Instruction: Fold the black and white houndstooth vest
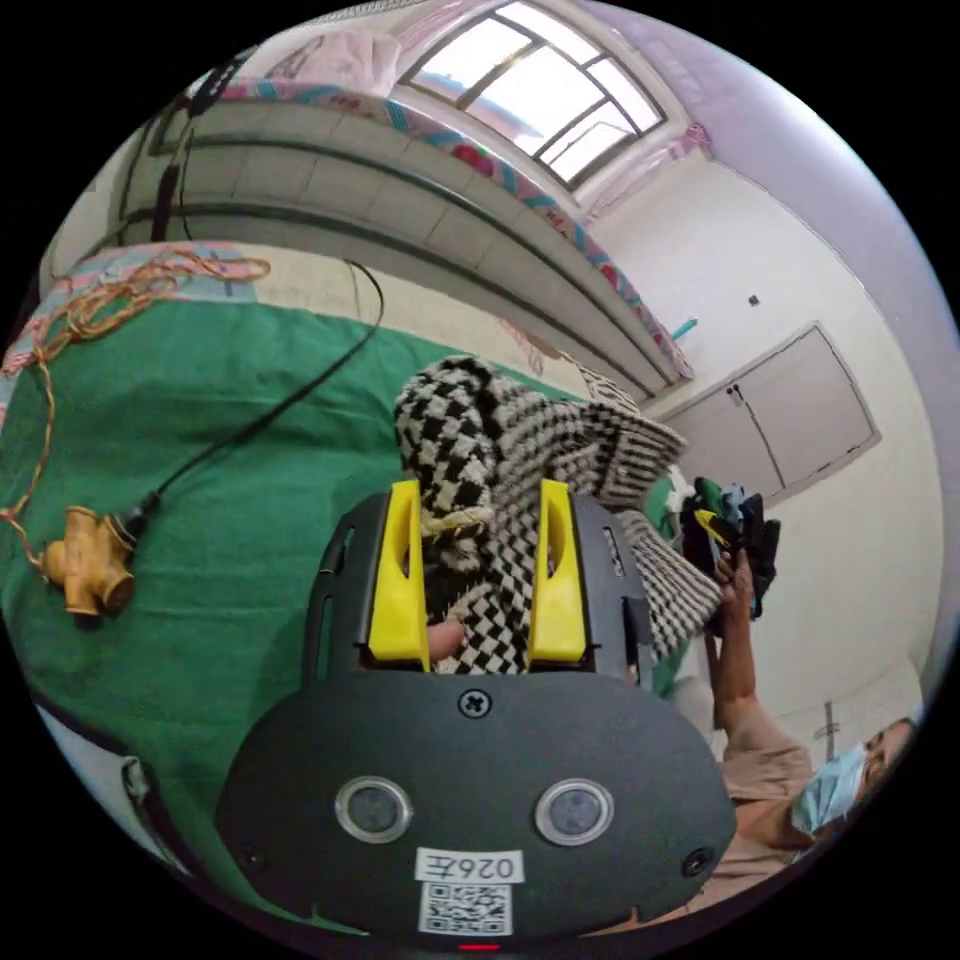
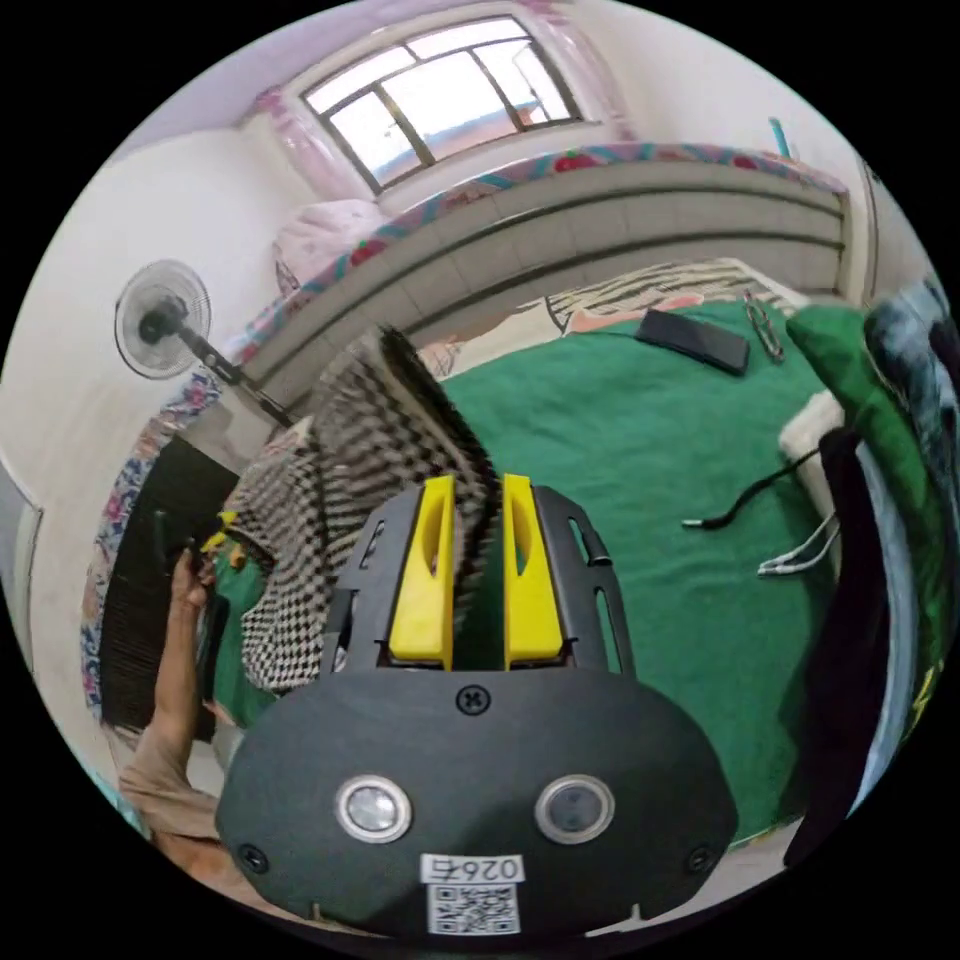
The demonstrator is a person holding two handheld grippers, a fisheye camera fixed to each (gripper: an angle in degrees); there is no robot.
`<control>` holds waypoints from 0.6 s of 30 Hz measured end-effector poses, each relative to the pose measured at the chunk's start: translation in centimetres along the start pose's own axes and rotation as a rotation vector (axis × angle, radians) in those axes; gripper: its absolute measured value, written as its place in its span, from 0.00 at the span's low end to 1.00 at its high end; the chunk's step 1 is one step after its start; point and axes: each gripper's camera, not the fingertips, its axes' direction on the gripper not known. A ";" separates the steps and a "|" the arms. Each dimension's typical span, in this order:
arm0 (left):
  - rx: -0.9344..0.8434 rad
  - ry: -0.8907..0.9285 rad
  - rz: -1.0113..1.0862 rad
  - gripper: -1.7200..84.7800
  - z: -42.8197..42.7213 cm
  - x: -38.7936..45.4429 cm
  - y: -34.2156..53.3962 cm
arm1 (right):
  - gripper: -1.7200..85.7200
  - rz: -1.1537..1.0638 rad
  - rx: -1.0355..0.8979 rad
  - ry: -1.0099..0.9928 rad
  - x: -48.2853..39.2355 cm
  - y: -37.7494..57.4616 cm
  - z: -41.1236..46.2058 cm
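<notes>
Your left gripper (image 1: 478, 560) had its yellow jaws pressed onto a bunched fold of the houndstooth vest (image 1: 500, 440) — the cloth filled the gap between them and rose in a hump just past the tips, lifted off the green bedspread (image 1: 230, 480). From that hump the vest ran toward four o'clock in the left gripper view, where your other hand (image 1: 738, 580) showed near a dark heap of clothes (image 1: 735, 520).

In the right gripper view, your right gripper (image 2: 476, 560) had its jaws drawn nearly together on a thin dark edge of the vest (image 2: 370, 450), which ran between them and stood up past the tips. The rest of the cloth hung from ten o'clock down toward eight o'clock of the jaws, stretched toward your left hand (image 2: 185, 585).

In the left gripper view, a brass-coloured pipe fitting (image 1: 88, 560) lay on the bedspread at nine o'clock, with a black cable (image 1: 300, 390) running from it toward twelve. In the right gripper view, a dark flat case (image 2: 695, 340) and a pair of glasses (image 2: 762, 322) lay on the bedspread (image 2: 640, 450) at one o'clock — a standing fan (image 2: 160, 320) stood at ten o'clock by the wall.
</notes>
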 end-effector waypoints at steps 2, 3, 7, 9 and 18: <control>-0.079 -0.004 0.031 0.22 1.3 0.1 2.8 | 0.10 -0.018 -0.008 -0.017 1.0 1.4 -0.5; -0.101 -0.022 0.031 0.24 1.5 0.1 3.7 | 0.12 -0.038 -0.053 0.001 1.1 2.3 -0.3; -0.179 -0.027 -0.032 0.32 1.2 0.1 9.4 | 0.21 -0.051 -0.196 -0.025 1.8 5.2 1.0; -0.131 0.033 -0.085 0.31 0.3 0.4 11.2 | 0.22 -0.039 -0.295 0.010 2.7 7.0 2.7; -0.336 -0.101 0.071 0.06 5.4 7.0 10.1 | 0.01 -0.332 -0.463 0.322 -2.3 8.2 7.4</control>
